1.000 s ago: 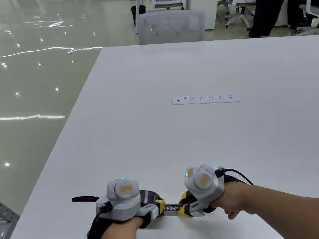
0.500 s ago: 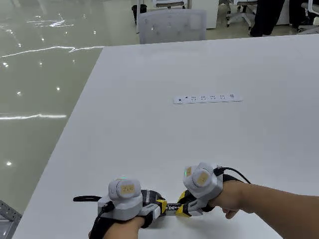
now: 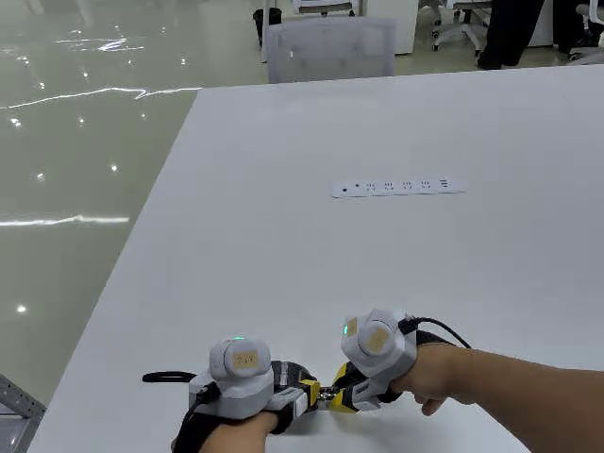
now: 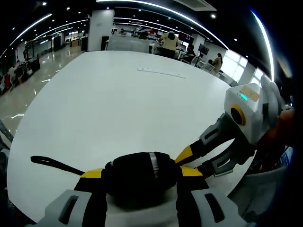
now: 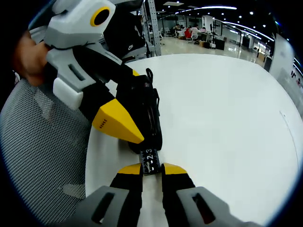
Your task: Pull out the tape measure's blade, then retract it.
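Observation:
My left gripper (image 4: 141, 173) is shut on the black tape measure (image 4: 138, 177), whose body sits between its yellow-tipped jaws. The case's black wrist strap (image 4: 51, 163) trails left on the white table (image 4: 118, 104). A short stretch of blade (image 5: 149, 161), marked 23, comes out of the case (image 5: 147, 111), and my right gripper (image 5: 151, 169) is shut on it. In the head view both grippers sit close together near the table's front edge: left gripper (image 3: 304, 390), right gripper (image 3: 338, 396), with the blade (image 3: 324, 393) between them.
A white power strip (image 3: 396, 187) lies mid-table, well beyond the grippers. A grey chair (image 3: 328, 47) stands at the far edge. The table's left edge (image 3: 123, 264) drops to a glossy floor. People sit in the distance.
The two grippers stand slightly closer together than a second ago, and the stretch of blade between them looks shorter. The head camera has shifted a little.

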Tool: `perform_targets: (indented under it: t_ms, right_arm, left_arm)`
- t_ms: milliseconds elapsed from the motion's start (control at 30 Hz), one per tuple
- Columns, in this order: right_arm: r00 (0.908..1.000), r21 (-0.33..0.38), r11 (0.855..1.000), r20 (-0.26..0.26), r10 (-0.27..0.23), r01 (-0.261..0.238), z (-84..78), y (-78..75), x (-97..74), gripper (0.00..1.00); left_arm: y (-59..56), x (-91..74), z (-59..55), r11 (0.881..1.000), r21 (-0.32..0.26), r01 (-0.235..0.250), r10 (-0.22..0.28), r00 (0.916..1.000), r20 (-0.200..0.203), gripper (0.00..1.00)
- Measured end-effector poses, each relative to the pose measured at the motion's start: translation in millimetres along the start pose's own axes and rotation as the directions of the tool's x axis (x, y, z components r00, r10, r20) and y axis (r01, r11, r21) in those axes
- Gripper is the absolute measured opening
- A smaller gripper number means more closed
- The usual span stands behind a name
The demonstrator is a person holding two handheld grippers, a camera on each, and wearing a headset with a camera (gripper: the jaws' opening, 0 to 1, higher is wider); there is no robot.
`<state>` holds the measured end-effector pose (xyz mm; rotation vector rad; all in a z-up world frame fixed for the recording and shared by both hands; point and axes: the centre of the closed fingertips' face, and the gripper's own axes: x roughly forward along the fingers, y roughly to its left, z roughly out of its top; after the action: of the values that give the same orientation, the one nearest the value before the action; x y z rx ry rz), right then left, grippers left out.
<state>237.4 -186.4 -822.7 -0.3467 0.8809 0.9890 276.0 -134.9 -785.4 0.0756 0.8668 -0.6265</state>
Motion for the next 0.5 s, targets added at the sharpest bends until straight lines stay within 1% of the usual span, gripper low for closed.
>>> perform_targets:
  t_ms: [200, 400, 500]
  right_arm:
    - [1.0000, -0.010, 1.000, 0.001, 0.007, -0.007, 4.6, 2.3, 3.5, 0.13]
    - [1.0000, -0.025, 1.000, 0.002, 0.009, -0.008, 12.6, 4.5, 9.7, 0.14]
    - [1.0000, -0.023, 1.000, -0.002, 0.008, -0.008, 11.4, 4.0, 8.3, 0.14]
  left_arm:
    - [0.1, -0.1, 0.0, 1.000, -0.001, 0.003, -0.003, 1.0000, -0.002, 0.55]
    - [0.7, 0.7, 0.1, 1.000, -0.003, 0.005, -0.005, 1.0000, -0.004, 0.55]
    - [1.3, 0.9, 0.4, 1.000, -0.001, 0.005, -0.005, 1.0000, -0.002, 0.55]
